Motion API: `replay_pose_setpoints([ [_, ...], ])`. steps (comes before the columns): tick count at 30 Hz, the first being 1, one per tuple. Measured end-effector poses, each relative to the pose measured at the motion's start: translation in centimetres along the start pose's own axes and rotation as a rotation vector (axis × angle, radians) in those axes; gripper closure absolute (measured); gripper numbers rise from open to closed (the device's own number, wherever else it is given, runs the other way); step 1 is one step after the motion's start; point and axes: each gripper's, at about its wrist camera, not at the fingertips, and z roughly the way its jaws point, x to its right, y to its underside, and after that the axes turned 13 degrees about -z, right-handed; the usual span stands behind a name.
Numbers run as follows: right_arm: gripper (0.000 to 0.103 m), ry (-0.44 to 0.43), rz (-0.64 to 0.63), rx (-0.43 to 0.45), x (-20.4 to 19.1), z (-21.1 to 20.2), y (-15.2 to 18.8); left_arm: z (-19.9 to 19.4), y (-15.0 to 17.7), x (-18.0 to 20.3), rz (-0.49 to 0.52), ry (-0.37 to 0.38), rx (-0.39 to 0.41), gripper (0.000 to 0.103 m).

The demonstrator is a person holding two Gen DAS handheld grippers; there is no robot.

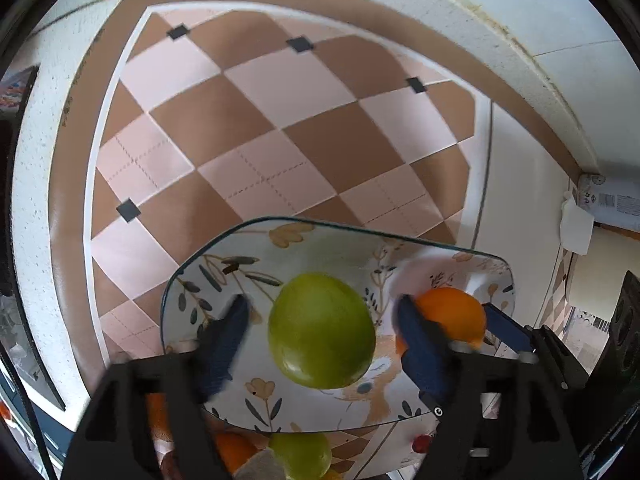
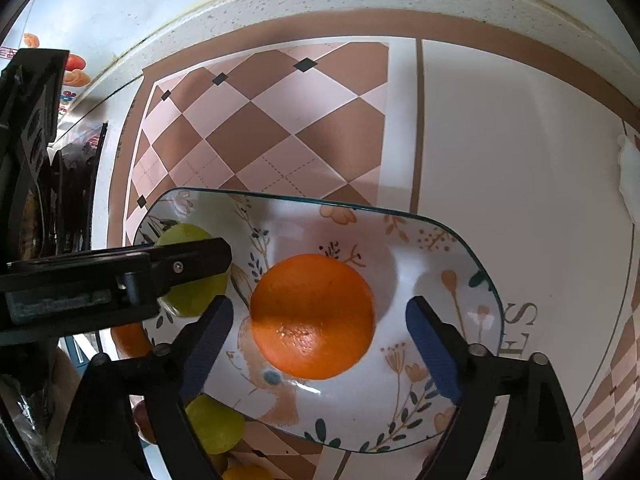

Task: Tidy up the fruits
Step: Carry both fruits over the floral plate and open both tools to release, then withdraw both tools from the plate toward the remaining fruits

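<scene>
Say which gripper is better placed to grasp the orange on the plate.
Right. The orange sits centred between the open fingers of the right gripper, while the left gripper is open around the green fruit beside it on the plate.

A brown and pink checkered mat is seen ahead, laid on the white speckled surface.

Each gripper is matte black plastic with angular arms. The fingers wear ribbed dark-blue pads. Small silver screws sit at the joints.
</scene>
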Motion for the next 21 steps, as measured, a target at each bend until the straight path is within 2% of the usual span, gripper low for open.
replay_pose_setpoints([
  [5,0.011,0.027,0.025,0.029,0.9,-1.5,1.5,-1.7,0.7,0.0,0.024,-0.045,0.072,0.018],
  [10,0.011,0.118,0.053,0.054,0.5,-3.3,4.2,-4.0,3.2,-1.2,0.028,-0.118,0.181,0.018],
  [16,0.011,0.143,0.082,0.085,-1.1,-5.6,8.2,-7.1,7.9,-3.5,0.069,-0.157,0.314,0.018],
  [21,0.011,0.191,0.097,0.125,-3.0,-8.1,11.7,-9.2,11.8,-4.4,0.111,-0.152,0.380,0.018],
])
